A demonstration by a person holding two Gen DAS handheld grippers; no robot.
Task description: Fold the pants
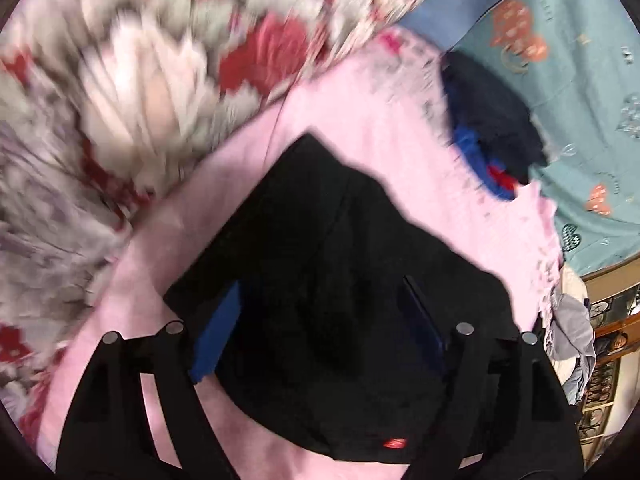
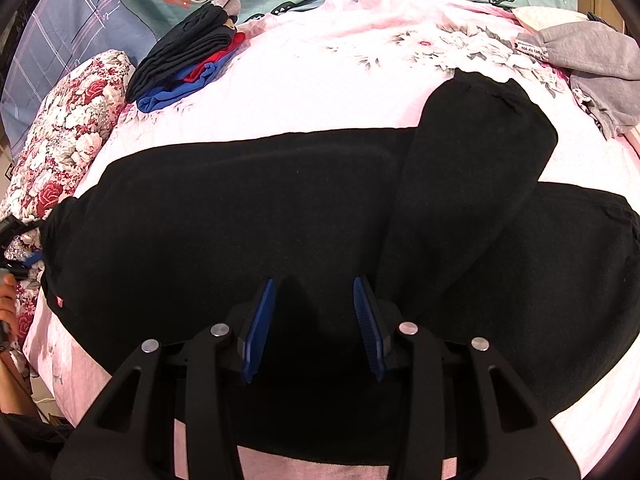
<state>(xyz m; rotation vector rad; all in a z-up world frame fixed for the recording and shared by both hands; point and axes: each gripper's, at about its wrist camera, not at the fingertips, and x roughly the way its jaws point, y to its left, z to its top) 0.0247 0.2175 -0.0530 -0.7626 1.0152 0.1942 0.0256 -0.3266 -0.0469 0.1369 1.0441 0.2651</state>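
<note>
With both the left gripper (image 1: 320, 332) and right gripper (image 2: 316, 326) jaws apart over the black pants (image 2: 240, 216) near the bed's (image 2: 320, 76) front edge, I would pinch both layers squarely before lifting.

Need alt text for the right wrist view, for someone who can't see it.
Black pants lie spread across a pink floral bedsheet, one leg crossed over the other. The open right gripper hovers above them, and folded clothes sit stacked at far left.
</note>
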